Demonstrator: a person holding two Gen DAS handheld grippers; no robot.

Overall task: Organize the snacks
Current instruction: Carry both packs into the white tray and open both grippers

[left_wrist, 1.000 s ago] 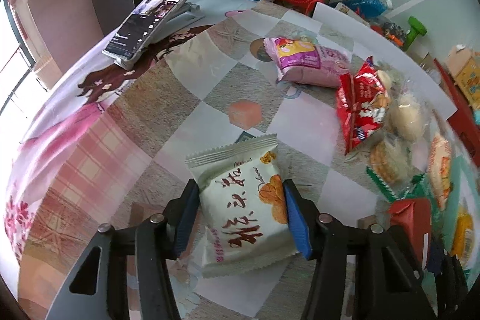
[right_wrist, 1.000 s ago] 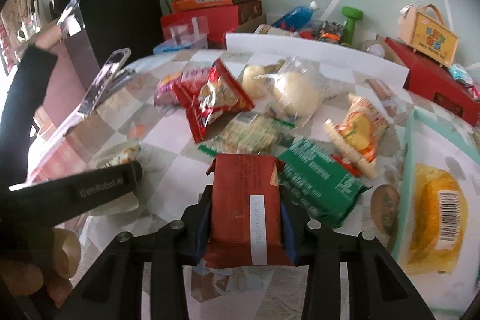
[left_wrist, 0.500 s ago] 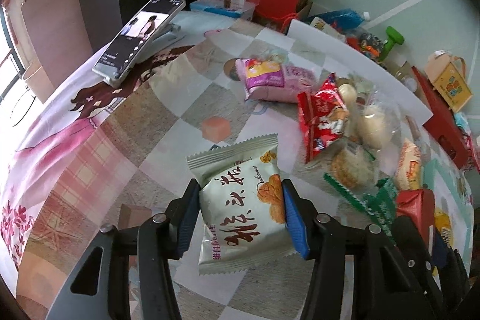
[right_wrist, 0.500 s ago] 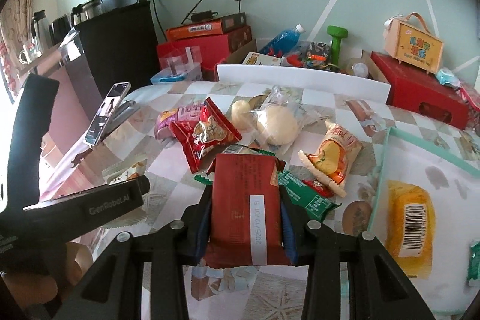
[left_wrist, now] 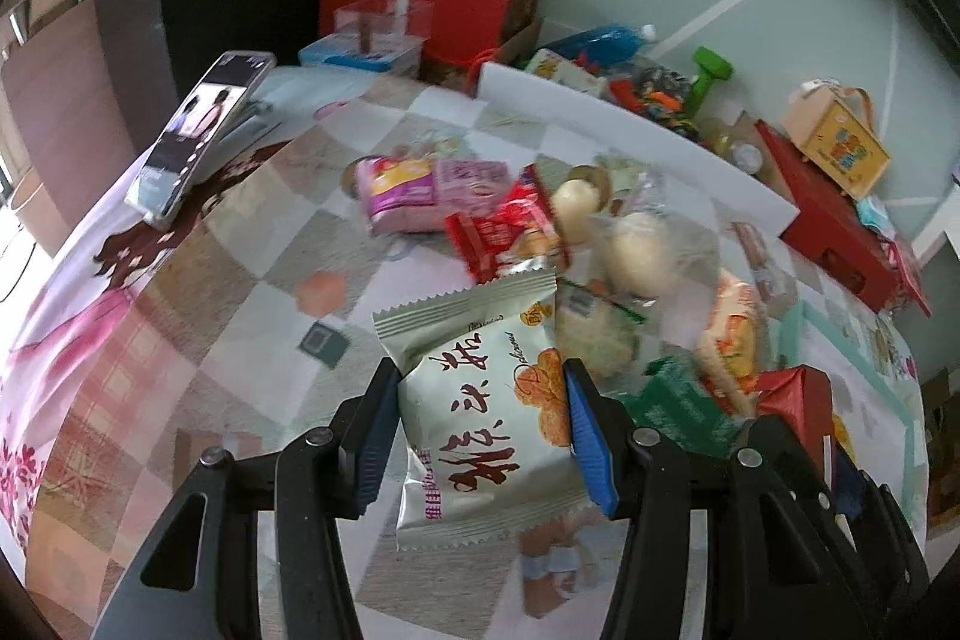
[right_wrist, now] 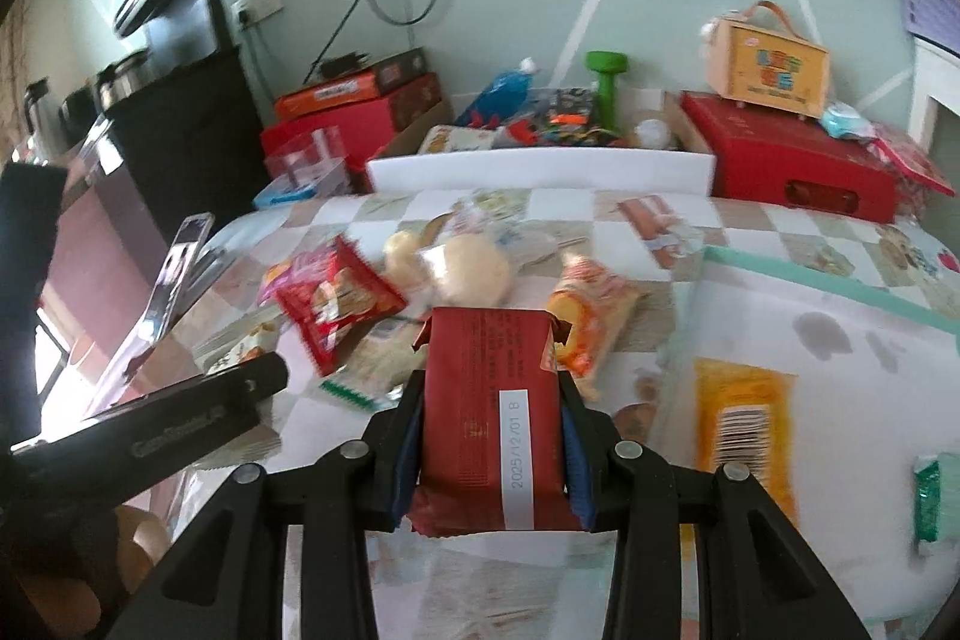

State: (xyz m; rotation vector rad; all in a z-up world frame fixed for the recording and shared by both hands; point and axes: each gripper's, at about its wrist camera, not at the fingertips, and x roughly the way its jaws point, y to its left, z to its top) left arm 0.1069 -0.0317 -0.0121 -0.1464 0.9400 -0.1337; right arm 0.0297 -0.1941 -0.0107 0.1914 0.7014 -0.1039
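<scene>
The left tongs (left_wrist: 480, 436) are clamped on a pale green cracker packet (left_wrist: 489, 400), the blue pads pressing its two long edges so it rides flat and lifted off the counter (left_wrist: 198, 334), label up. The right tongs (right_wrist: 489, 445) grip a dark red snack pack (right_wrist: 489, 400) the same way, across its width, with the white date strip facing the camera. Each packet is held by its sides, probably so it can be carried level and set down without crumpling. Beyond both pairs of tongs lies the loose heap still to sort: a red crinkled bag (right_wrist: 336, 301), clear bags of round buns (right_wrist: 471, 268), an orange-and-white packet (right_wrist: 591, 301) and, further left of the left tongs, a pink pack (left_wrist: 420, 187). To the right of the right tongs a yellow packet (right_wrist: 741, 418) and a green one (right_wrist: 927, 502) lie on a pale mat with a teal border (right_wrist: 840, 292), which looks like the collecting spot, so the held packs likely go there
</scene>
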